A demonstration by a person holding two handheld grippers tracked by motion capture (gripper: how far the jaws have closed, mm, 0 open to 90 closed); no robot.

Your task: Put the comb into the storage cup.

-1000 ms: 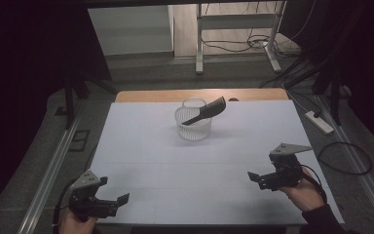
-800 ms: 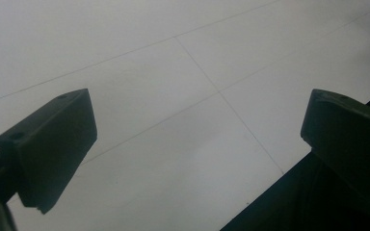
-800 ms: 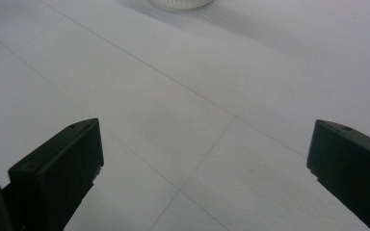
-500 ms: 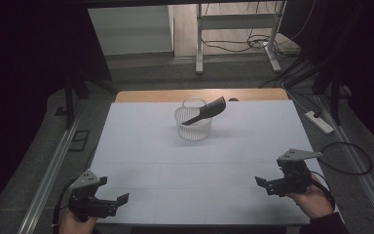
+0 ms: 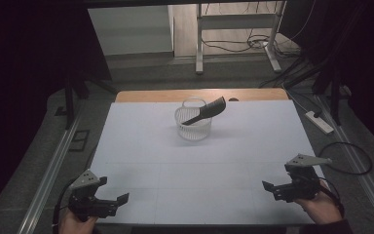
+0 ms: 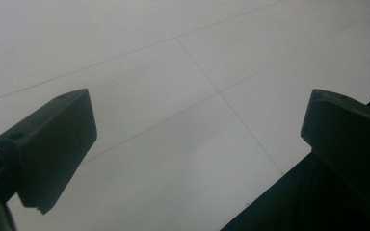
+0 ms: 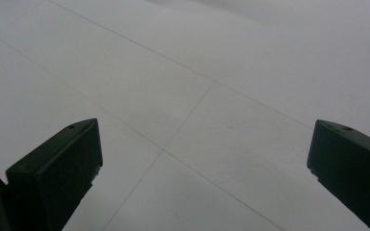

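Between wide left tongs [image 6: 200, 144], bare table [image 6: 173, 72].

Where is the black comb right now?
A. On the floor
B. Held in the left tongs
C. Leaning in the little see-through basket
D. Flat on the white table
C: the black comb sits tilted in the see-through basket at the far middle of the table, with one end sticking out over the rim. The left tongs and right tongs are both open and hold nothing.

The left gripper [image 6: 200, 144] hangs wide apart (jaws empty) over the white table [image 6: 173, 72], near its edge.
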